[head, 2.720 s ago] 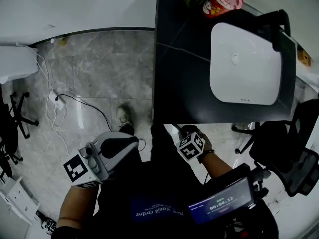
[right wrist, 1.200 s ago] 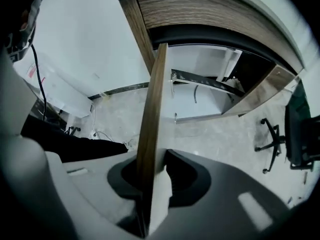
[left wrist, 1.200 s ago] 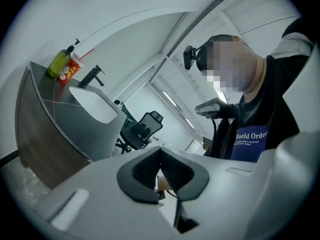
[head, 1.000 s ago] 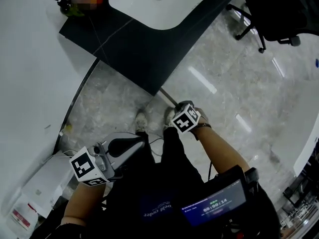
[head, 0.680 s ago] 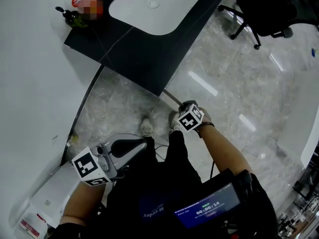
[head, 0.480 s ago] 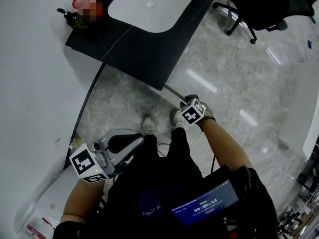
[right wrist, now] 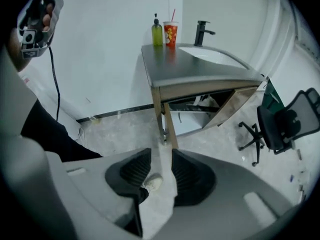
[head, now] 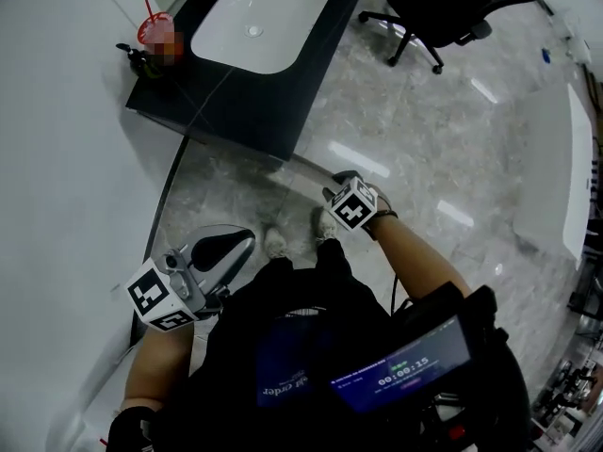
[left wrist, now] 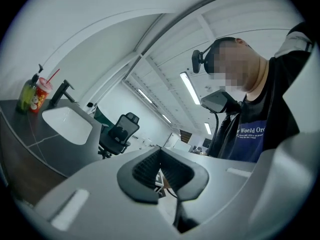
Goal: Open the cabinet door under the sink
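The sink cabinet (head: 247, 102) has a black top and a white basin (head: 259, 17). In the right gripper view its doors hang open below the counter (right wrist: 200, 74): one door (right wrist: 168, 126) is edge-on to me and the other (right wrist: 234, 104) swings out to the right, wooden inside showing. From above, an open door (head: 306, 168) is a thin pale strip. My right gripper (head: 339, 185) (right wrist: 161, 156) points steeply down a short way off that door. Its jaws are opening, with only floor and a shoe tip showing between them. My left gripper (head: 240, 238) (left wrist: 160, 151) is held level at my left side, fingertips meeting, empty.
A green bottle (right wrist: 157, 34) and a red cup with a straw (right wrist: 170, 34) stand at the counter's back corner, beside a black tap (right wrist: 201, 31). A black office chair (head: 438, 8) (right wrist: 282, 126) stands right of the cabinet. A curved white wall (head: 66, 158) runs along the left.
The view has pulled up and back from the cabinet, which now looks smaller and farther. Both grippers have risen. The right gripper, earlier under the counter's front edge, now hangs apart from the open door.
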